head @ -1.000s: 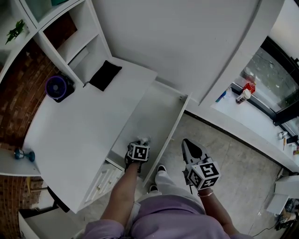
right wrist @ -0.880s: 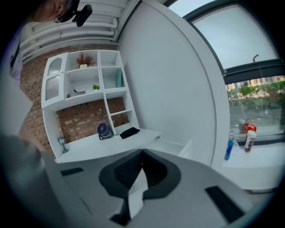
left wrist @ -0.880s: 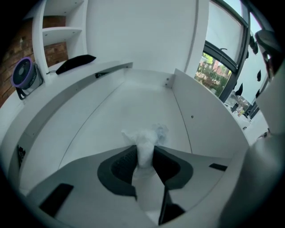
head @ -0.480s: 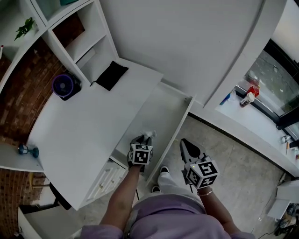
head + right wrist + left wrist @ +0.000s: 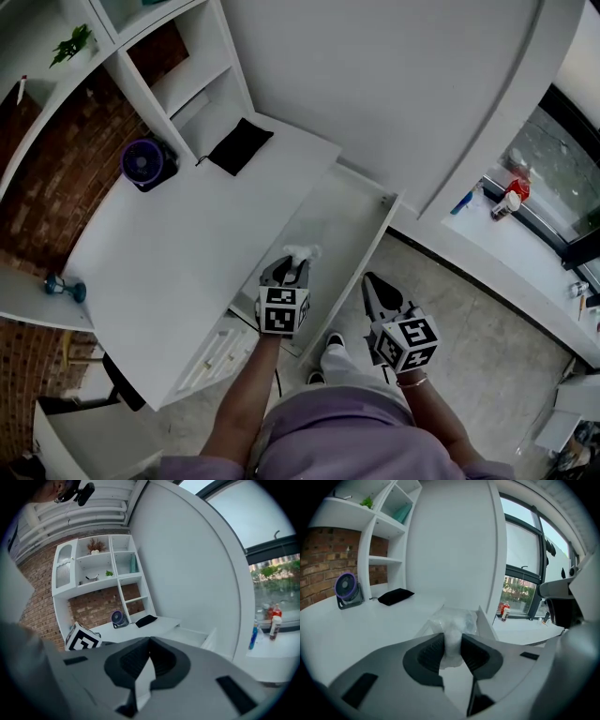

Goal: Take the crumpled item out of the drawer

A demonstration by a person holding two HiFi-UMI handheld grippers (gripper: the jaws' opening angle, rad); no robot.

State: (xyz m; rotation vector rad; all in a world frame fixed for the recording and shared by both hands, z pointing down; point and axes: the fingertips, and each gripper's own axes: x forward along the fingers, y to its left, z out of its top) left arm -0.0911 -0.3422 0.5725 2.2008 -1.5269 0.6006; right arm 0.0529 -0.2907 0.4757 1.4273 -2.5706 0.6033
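Crumpled plastic wad (image 5: 452, 620): pinched in my left jaws, just closed on it | now raised above the open drawer (image 5: 342, 220), out of it | right jaws together, empty.

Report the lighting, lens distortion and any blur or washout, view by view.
Head view: dim, flat light, no hard shadows on the desk. Left gripper view: fisheye with black corners; the pale crumpled item in the left claw barely stands out from the white drawer. Right gripper view: same fisheye, sky at the window washed out, right claw soft.
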